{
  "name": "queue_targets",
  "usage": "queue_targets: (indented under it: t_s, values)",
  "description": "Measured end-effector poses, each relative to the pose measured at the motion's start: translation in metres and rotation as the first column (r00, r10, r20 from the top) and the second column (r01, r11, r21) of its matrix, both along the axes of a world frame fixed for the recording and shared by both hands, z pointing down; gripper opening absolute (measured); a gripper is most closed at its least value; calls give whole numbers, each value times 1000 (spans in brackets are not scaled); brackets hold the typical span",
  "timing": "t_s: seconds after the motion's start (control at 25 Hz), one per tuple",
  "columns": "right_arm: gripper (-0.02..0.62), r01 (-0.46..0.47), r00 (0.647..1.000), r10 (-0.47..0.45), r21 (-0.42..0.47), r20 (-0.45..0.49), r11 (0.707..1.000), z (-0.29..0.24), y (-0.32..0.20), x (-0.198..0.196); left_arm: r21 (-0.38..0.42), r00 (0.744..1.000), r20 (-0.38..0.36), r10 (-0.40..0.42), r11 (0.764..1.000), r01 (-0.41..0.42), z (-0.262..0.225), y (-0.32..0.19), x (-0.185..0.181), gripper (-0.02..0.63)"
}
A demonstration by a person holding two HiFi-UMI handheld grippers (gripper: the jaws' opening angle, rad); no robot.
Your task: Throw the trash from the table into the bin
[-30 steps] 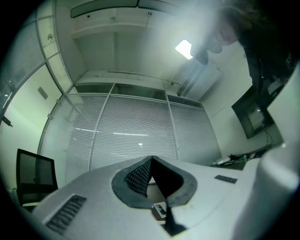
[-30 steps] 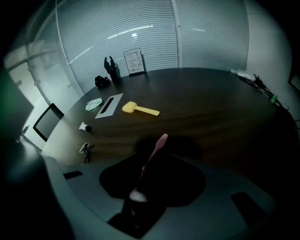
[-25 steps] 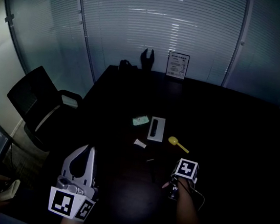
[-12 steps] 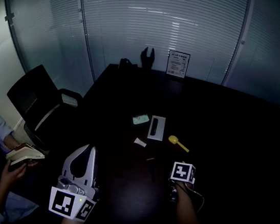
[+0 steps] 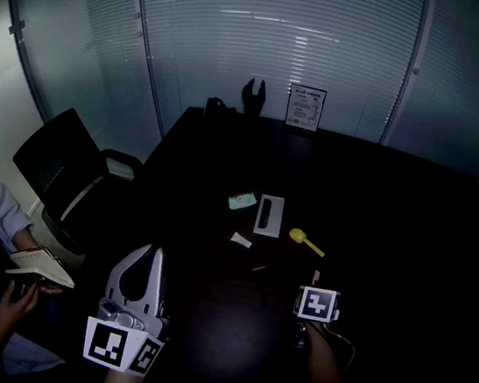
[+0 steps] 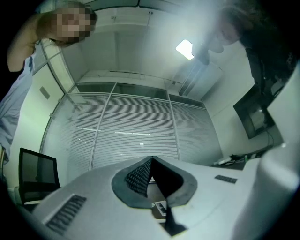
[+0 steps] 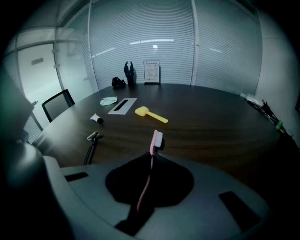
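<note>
Dark tabletop (image 5: 396, 208) stretches toward slatted glass walls. Over its near edge the right gripper (image 7: 153, 151), whose jaws have just been closing, pinches a pink toothbrush (image 7: 156, 139), with a yellow spoon (image 7: 150, 114) lying beyond it. The left gripper (image 6: 151, 160) has its jaws together, with nothing between them.

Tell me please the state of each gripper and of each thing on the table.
right gripper: jaws just closed, shut on pink toothbrush
left gripper: shut, nothing held
yellow spoon: lying flat
white tube: lying on its side
razor: lying flat
sign: standing upright
</note>
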State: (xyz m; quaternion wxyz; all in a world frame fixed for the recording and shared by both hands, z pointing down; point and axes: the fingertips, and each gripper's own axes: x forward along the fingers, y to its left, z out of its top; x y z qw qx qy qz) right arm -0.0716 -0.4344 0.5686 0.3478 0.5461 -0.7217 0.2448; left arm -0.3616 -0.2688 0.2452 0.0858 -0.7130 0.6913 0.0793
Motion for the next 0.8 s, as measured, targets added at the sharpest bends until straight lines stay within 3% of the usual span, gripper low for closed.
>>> queue_targets:
  t_s: [0.2,0.32,0.44,0.56,0.72,0.8]
  values:
    - [25,36,998,-45,187,44,982,-52,-4,-10,2,1000,-2,6,1000,-6,-1,0,1,0]
    - [25,46,992,-83,347,93,937,-104,-3,-20,7,1000,-4,15,1000,-15,-2,1,4,0]
    - [25,74,981,-158,532,114,843,-166,7,-32,5,1000,-11,27,1000,-27,-3,2,6,0]
    - [24,89,972,-216,692,98,716,-228,24,-41,5,999,-17,38,999,-38,-3,4,8,0]
    - [25,80,973,-224,825,57,560,-292,48,-46,17,998,-22,57,998,-57,-5,6,12,0]
    - [25,76,975,-219,863,42,500,-316,62,-46,20,997,-25,68,998,-68,-6,8,14,0]
